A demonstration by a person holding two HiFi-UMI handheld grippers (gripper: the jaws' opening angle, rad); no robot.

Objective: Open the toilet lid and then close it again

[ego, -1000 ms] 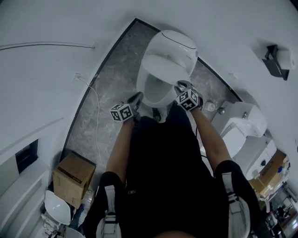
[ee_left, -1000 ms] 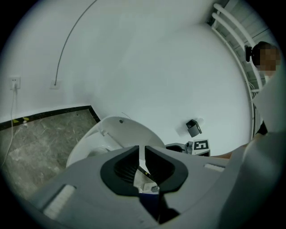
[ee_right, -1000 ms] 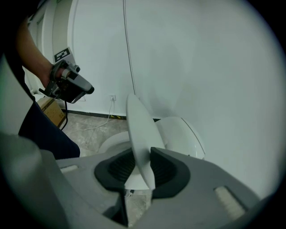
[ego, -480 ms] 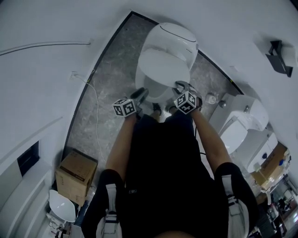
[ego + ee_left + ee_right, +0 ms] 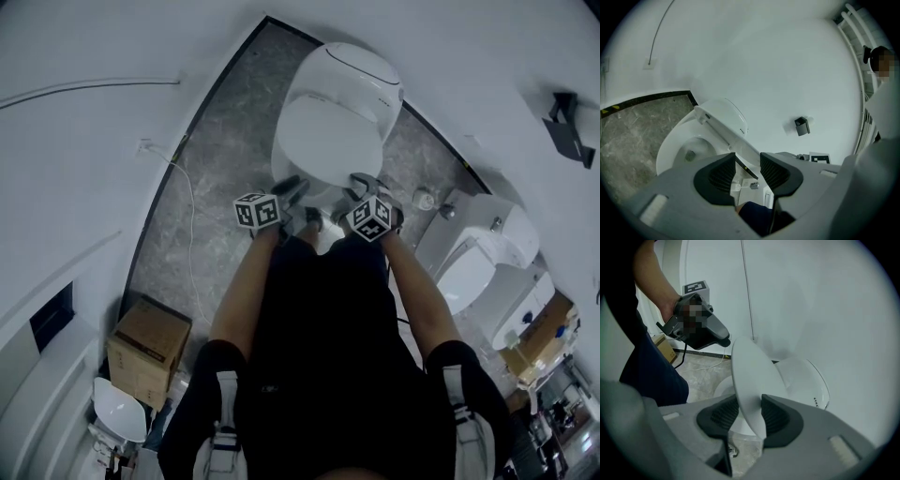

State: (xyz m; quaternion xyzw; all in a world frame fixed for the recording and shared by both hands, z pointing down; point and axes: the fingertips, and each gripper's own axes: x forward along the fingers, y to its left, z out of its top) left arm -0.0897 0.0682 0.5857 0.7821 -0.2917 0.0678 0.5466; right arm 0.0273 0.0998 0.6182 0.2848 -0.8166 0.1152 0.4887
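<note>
A white toilet (image 5: 349, 80) stands against the curved wall. Its lid (image 5: 328, 141) hangs low over the bowl (image 5: 689, 150), still tilted up a little. My right gripper (image 5: 361, 185) is at the lid's front right edge. In the right gripper view the lid (image 5: 752, 376) fills the gap of that gripper (image 5: 750, 411), with a pad against each face. Those jaws have just been opening. My left gripper (image 5: 292, 190) is at the front left. Its jaws (image 5: 747, 164) have just been opening and stand apart, the lid's thin edge (image 5: 722, 136) running between them.
A second white toilet (image 5: 487, 258) stands to the right. A cardboard box (image 5: 145, 352) sits at lower left, and a white cable (image 5: 183, 216) trails over the grey floor (image 5: 225, 141). A dark fixture (image 5: 567, 127) hangs on the wall. The person's legs stand just before the bowl.
The lid has come down from about half raised to low over the bowl. Both grippers moved down with it, and the left gripper came in to the lid's front edge.
</note>
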